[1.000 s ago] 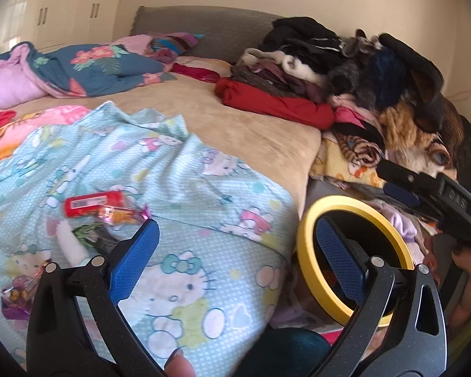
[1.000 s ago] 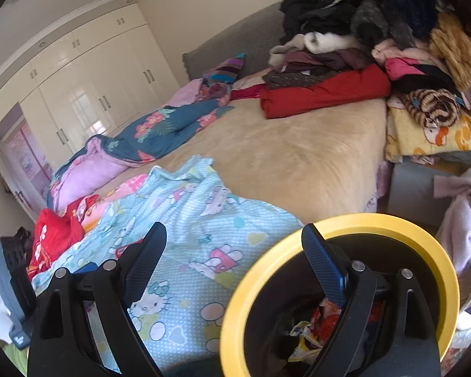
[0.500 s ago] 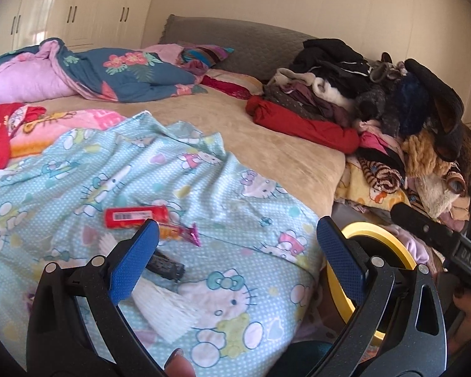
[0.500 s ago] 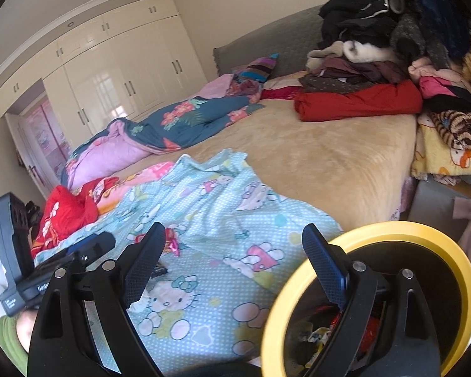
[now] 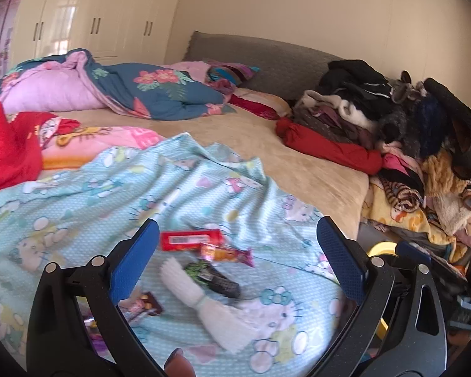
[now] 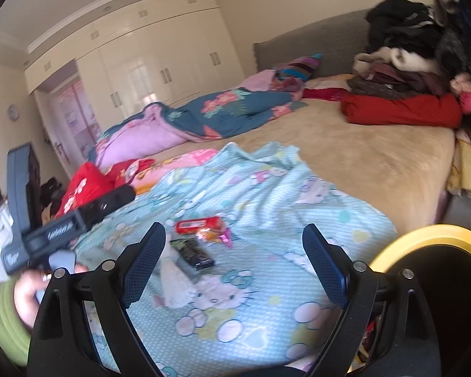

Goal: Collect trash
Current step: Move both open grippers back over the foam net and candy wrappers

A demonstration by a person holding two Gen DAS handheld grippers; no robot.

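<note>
both jaws spread, empty; red wrapper (image 5: 190, 239) mid-blanket (image 5: 78, 201), bin (image 6: 430, 238) beside bed edge.

No word, brand or number can be read anywhere; the red wrapper (image 5: 190, 240) lying on the light blue cartoon-cat blanket (image 5: 78, 207) bears a white label with dark barcode-like marks, too blurred to read; just beside that wrapper, the orange-and-pink wrapper (image 5: 226, 255) and the dark wrapper (image 5: 212, 277) carry printing equally illegible; pale lettering on the left gripper's black body (image 6: 58, 228) is smeared beyond reading.
</note>
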